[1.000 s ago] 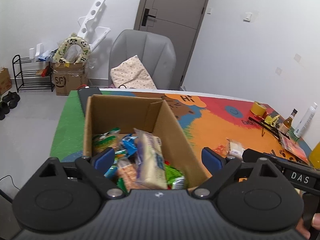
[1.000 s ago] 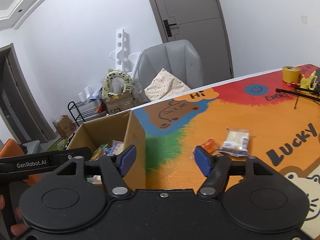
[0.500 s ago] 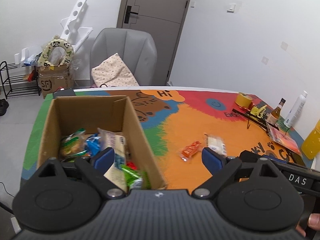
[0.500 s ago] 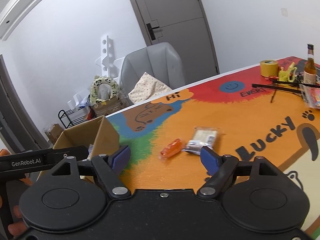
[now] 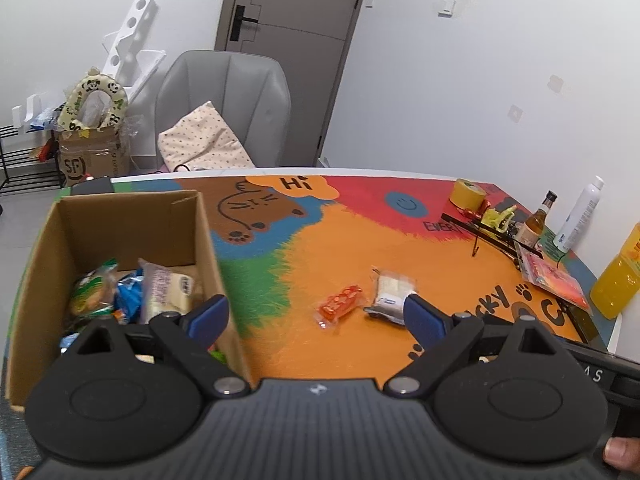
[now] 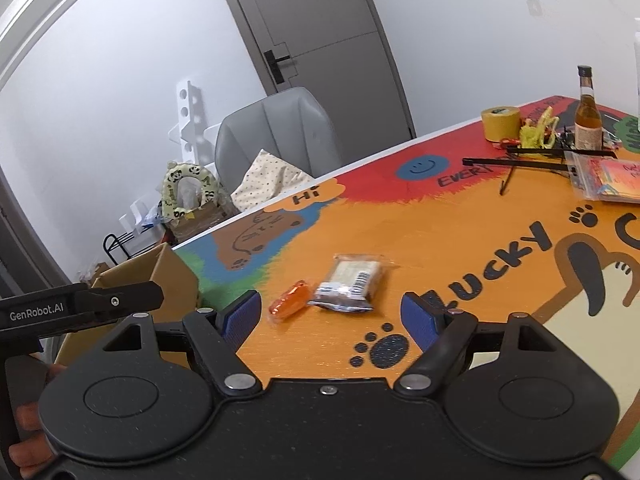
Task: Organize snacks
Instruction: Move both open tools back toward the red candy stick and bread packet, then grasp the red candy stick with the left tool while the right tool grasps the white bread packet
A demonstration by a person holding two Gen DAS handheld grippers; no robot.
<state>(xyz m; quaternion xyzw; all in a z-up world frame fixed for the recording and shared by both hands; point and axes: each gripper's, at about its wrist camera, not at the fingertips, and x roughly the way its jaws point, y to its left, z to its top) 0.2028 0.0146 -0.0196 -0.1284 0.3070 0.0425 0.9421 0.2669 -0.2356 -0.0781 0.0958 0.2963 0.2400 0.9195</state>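
Note:
An open cardboard box point(image 5: 204, 236) at the table's left holds several snack packets point(image 5: 160, 288); it also shows in the right wrist view point(image 6: 168, 276). An orange snack packet point(image 5: 339, 305) and a clear-wrapped pale snack point(image 5: 391, 294) lie side by side on the orange part of the mat, also seen in the right wrist view as the orange packet point(image 6: 290, 300) and the clear packet point(image 6: 352, 280). My left gripper point(image 5: 316, 316) is open and empty above the box's right wall. My right gripper point(image 6: 332, 316) is open and empty, just short of the two packets.
At the table's far right stand a yellow tape roll point(image 5: 466, 194), a brown bottle point(image 5: 536, 224), a white bottle point(image 5: 580, 216), an orange juice bottle point(image 5: 620, 276), a black rod stand point(image 6: 536, 164) and a pink bagged item point(image 6: 612, 176). A grey chair point(image 5: 224, 108) stands behind the table.
Both grippers have swung right from the box toward the middle of the table, bringing the two loose packets into view ahead. Both stay open and empty.

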